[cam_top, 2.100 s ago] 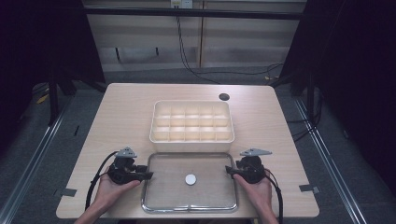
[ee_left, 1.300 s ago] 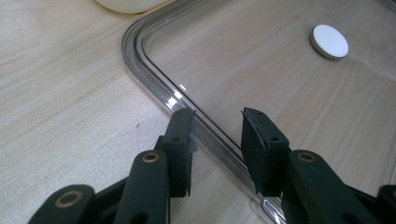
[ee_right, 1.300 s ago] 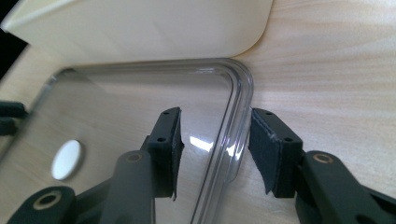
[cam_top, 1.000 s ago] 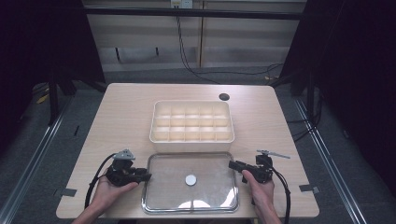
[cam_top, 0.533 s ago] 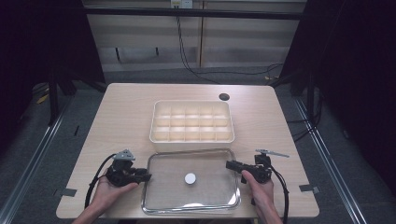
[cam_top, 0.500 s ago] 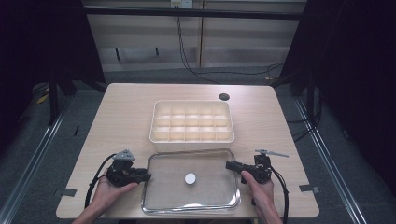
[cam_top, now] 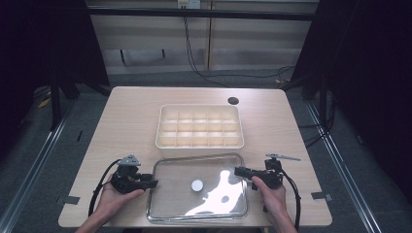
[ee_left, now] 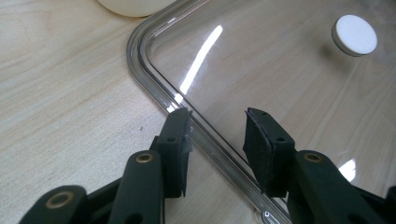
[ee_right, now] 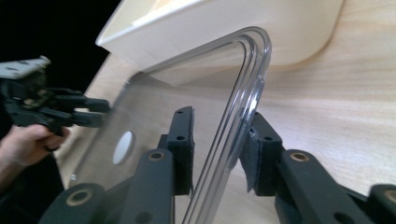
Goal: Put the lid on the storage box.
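A clear lid point(cam_top: 214, 204) with a white knob point(cam_top: 197, 185) lies flat on the wooden table, just in front of a cream compartment box point(cam_top: 199, 126). My left gripper point(cam_top: 153, 183) is at the lid's left edge. In the left gripper view it point(ee_left: 217, 121) stands open, its jaws on either side of the lid's rim point(ee_left: 205, 135), and the knob point(ee_left: 355, 35) lies beyond. My right gripper point(cam_top: 238, 171) is at the lid's right edge. In its own view it point(ee_right: 217, 126) is open astride the rim point(ee_right: 252, 70), close to the box's corner point(ee_right: 233, 28).
A small black round disc point(cam_top: 233, 100) sits on the table behind the box. The table's front edge point(cam_top: 194, 225) runs just under the lid. Dark floor, rails and cables surround the table. The left gripper point(ee_right: 100, 112) and a hand appear across the lid in the right gripper view.
The right gripper, which had drawn back to the right of the lid, has moved left so that its jaws sit over the rim. The left gripper has stayed put.
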`<state>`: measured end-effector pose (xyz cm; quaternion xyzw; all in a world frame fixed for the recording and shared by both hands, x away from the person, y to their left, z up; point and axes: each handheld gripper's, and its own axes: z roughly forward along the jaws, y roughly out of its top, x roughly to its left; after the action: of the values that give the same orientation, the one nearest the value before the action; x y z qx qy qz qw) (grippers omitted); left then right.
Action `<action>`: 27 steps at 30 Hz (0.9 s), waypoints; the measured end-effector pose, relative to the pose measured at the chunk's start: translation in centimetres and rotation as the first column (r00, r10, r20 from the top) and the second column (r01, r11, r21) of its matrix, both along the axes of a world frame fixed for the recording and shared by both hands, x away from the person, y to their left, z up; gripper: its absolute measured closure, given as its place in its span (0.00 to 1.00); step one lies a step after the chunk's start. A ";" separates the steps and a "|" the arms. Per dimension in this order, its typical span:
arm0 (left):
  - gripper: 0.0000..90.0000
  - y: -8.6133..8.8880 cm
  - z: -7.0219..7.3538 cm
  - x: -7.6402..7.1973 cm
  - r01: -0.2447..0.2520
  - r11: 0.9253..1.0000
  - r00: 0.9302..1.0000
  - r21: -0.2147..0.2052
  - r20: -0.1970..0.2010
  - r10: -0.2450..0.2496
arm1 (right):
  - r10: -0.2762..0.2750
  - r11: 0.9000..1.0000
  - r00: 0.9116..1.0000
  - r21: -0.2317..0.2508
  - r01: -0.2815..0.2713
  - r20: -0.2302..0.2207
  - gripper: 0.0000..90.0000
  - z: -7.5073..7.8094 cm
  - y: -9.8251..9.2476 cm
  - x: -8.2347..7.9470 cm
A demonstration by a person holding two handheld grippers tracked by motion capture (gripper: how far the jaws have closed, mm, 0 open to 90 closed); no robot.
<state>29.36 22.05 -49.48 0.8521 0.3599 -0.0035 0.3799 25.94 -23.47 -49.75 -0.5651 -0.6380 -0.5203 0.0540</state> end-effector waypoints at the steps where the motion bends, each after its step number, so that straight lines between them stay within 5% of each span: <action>1: 0.65 0.0 0.0 0.0 0.001 1.000 1.000 -0.003 -0.001 -0.001 | -0.002 1.000 1.000 0.010 0.002 0.003 0.78 0.0 -0.1 0.0; 15: 0.43 0.2 -0.2 0.3 -0.023 0.999 1.000 -0.048 -0.020 0.022 | -0.002 0.999 1.000 0.032 0.001 0.022 0.81 0.4 -0.4 -0.2; 27: 0.43 -0.1 -0.3 0.6 -0.033 0.995 0.998 -0.091 -0.057 0.028 | -0.008 1.000 0.999 0.023 0.007 0.035 0.82 0.7 -0.4 -0.4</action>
<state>29.96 21.96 -49.78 0.8278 0.3829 -0.0380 0.4083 25.55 -23.89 -49.02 -0.5576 -0.6309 -0.5375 0.0471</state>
